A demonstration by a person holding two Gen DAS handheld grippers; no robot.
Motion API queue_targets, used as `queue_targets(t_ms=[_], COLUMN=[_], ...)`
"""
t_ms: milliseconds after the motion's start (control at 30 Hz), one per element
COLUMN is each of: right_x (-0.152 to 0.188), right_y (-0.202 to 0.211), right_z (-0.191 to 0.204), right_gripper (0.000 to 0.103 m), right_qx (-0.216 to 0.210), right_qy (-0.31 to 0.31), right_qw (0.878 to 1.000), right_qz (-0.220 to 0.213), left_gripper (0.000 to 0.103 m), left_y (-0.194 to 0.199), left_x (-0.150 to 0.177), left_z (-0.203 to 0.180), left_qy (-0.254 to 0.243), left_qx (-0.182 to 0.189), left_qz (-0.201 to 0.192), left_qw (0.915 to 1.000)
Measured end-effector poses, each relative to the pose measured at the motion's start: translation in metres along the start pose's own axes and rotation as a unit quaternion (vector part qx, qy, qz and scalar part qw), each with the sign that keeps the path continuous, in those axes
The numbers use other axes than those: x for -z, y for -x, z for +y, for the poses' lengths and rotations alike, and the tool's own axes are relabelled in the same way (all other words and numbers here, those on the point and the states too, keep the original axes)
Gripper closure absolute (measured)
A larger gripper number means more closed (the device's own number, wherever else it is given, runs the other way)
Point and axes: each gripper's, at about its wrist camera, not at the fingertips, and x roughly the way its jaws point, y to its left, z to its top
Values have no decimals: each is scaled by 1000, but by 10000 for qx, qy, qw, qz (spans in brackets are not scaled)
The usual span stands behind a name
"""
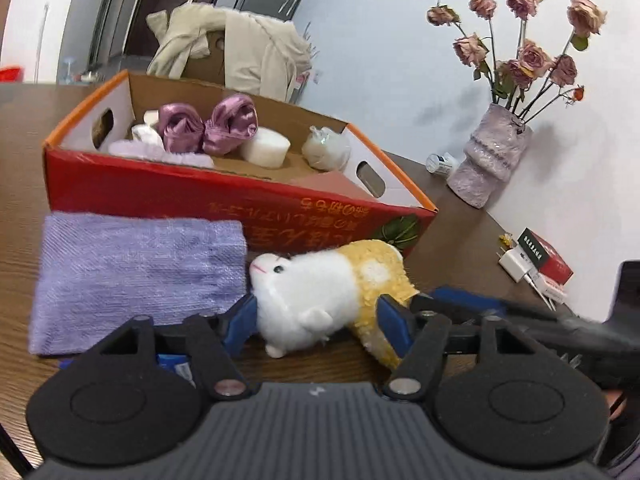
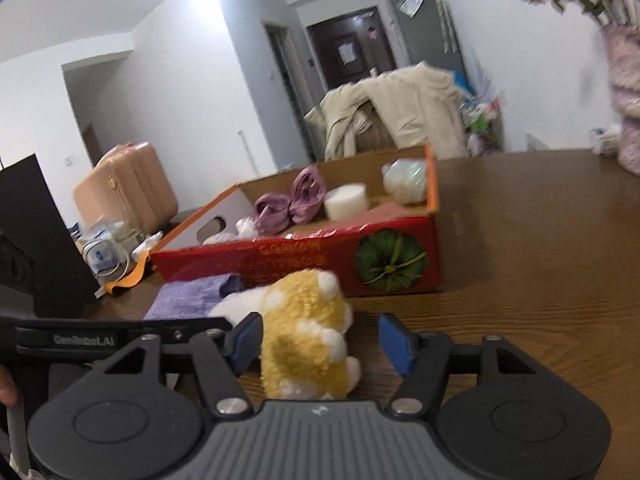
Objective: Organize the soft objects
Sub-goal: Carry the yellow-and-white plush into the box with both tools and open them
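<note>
A white and yellow plush toy [image 1: 320,296] lies on its side on the brown tabletop [image 2: 540,280], right in front of both cameras. The left gripper [image 1: 316,316] straddles it: one blue finger [image 1: 240,320] sits at the white head end and the other touches the yellow fur, with both pads against the toy. In the right wrist view the right gripper [image 2: 322,342] stands around the toy's yellow rear; its left finger [image 2: 248,340] touches the fur, while the right finger [image 2: 394,342] stands clear with bare wood showing between it and the toy, so these fingers are only partly closed and not gripping.

Just beside the toy's head lies a folded lilac cloth [image 1: 136,276], flat on the tabletop. Behind both, further in from the near edge, stands a red cardboard box [image 1: 224,204] with orange rims and an open top. Inside it are two purple satin bundles [image 1: 208,124], a white round foam piece [image 1: 266,148], a whitish wrapped ball [image 1: 326,148] and a pale fluffy item [image 1: 160,150].

Toward the far corner by the wall stands a lilac vase [image 1: 490,156] holding dried roses [image 1: 528,36]. Near the wall-side edge lie a small red box [image 1: 550,260] and a white charger [image 1: 516,262]. A beige garment [image 1: 236,48] hangs over a chair beyond the tabletop.
</note>
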Motion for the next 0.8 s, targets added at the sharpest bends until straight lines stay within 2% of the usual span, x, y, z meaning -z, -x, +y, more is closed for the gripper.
queue_targets(t_ms=[67, 167, 233, 333, 400, 500, 567, 667, 800], right_x=[3, 8, 13, 20, 24, 27, 29, 19, -36], right_y=[-8, -1, 6, 19, 26, 33, 36, 44, 51], right_z=[8, 17, 15, 18, 14, 3, 0, 11, 37], right_gripper=[45, 58, 59, 61, 61, 62, 63, 63, 63], right_qx=[144, 309, 379, 619, 604, 399, 159, 202, 31], right_qy=[188, 361, 238, 151, -69, -512, -726, -589, -200], right_qw=[9996, 9986, 9987, 9977, 9980, 9978, 9972, 9980, 9983], right_qz=[138, 227, 257, 212, 173, 121, 91, -73, -548], left_gripper=[50, 50, 50, 42, 39, 40, 50, 51, 50], left_y=[-3, 2, 5, 10, 8, 3, -1, 13, 45], left_x=[0, 4, 5, 9, 11, 12, 14, 8, -38], left_z=[-3, -5, -5, -11, -13, -16, -22, -28, -26], left_qy=[50, 40, 76, -154, -213, -198, -253, -320, -340], left_qx=[100, 75, 158, -44, -142, 141, 248, 178, 293], left_qz=[21, -81, -17, -131, -102, 62, 231, -40, -723], left_qw=[9999, 9999, 9998, 9998, 9996, 9997, 9991, 9993, 9964])
